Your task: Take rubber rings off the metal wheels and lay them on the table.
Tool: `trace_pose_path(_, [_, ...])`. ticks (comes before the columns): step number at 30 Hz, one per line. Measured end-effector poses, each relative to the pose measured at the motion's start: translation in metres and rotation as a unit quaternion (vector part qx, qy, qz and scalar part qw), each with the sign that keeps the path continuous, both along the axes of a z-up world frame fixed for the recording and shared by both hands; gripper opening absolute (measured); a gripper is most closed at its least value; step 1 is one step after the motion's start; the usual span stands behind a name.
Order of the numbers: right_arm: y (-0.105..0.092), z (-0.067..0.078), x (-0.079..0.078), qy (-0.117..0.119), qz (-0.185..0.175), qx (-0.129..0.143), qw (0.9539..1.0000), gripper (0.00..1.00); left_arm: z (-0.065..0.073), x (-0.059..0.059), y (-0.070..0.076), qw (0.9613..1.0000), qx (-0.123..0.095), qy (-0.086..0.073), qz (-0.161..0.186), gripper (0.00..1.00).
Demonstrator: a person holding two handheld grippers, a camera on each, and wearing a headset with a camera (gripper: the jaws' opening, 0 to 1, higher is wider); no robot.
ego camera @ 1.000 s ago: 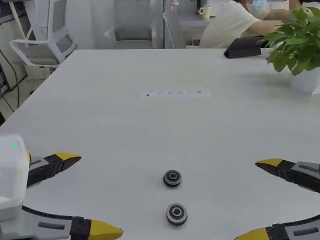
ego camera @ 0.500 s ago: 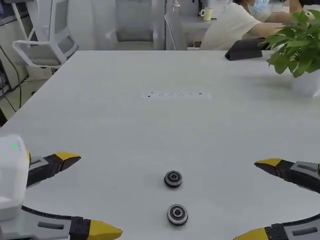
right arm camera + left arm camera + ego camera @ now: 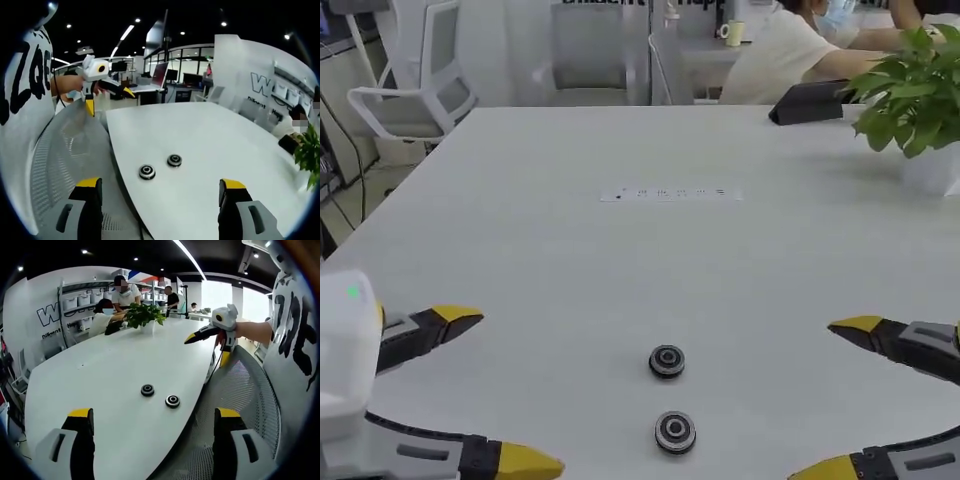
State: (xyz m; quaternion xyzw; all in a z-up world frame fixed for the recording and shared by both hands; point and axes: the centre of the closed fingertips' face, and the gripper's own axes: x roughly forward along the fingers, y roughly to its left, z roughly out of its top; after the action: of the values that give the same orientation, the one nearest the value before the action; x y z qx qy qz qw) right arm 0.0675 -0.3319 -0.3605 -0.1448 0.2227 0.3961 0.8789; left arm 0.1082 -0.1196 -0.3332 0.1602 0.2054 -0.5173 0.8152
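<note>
Two small metal wheels with black rubber rings lie flat on the white table, close to its front edge. The far wheel sits just behind the near wheel. My left gripper hovers open to the left of them, its yellow-tipped jaws wide apart and holding nothing. To their right my right gripper is likewise open and holds nothing. Both grippers stay well apart from the wheels.
A potted plant stands at the back right, with a black object beside it. A small printed strip lies mid-table. People sit beyond the far edge, and a white chair stands at the back left.
</note>
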Motion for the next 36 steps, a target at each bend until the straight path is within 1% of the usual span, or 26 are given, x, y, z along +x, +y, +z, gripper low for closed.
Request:
trace_pose_path(7, [-0.001,-0.001,0.0,0.0,-0.001,-0.002,1.0,0.97,0.0,0.0,0.0,1.0,-0.001,-0.001,-0.001,0.99])
trace_pose_path(11, [0.001,0.0,0.002,-0.001,0.002,-0.001,1.0,0.97,-0.001,0.0,0.002,1.0,0.001,0.0,0.0,0.99])
trace_pose_path(17, [0.006,0.002,0.005,-0.005,0.007,-0.002,1.0,0.96,0.0,0.001,0.003,1.0,-0.002,0.001,0.003,0.99])
trace_pose_path(20, [0.007,0.002,0.007,-0.005,0.01,-0.002,0.9999,0.96,0.0,0.003,0.004,1.0,-0.003,-0.003,0.008,0.99])
trace_pose_path(24, [0.008,0.0,0.008,-0.004,0.012,-0.003,0.9999,0.96,0.0,0.003,0.003,0.9999,-0.007,0.0,0.007,0.99])
trace_pose_path(28, [0.01,-0.003,0.009,-0.002,0.014,-0.002,0.9999,0.96,-0.002,0.003,0.002,1.0,-0.007,0.002,0.006,0.99])
trace_pose_path(31, [0.011,-0.006,0.009,-0.001,0.016,-0.006,0.9998,0.96,-0.005,0.004,0.001,1.0,-0.006,0.004,0.005,0.99])
trace_pose_path(36, [0.012,-0.007,0.009,-0.001,0.016,-0.004,0.9999,0.95,-0.008,0.004,-0.001,1.0,-0.005,0.007,0.002,0.99])
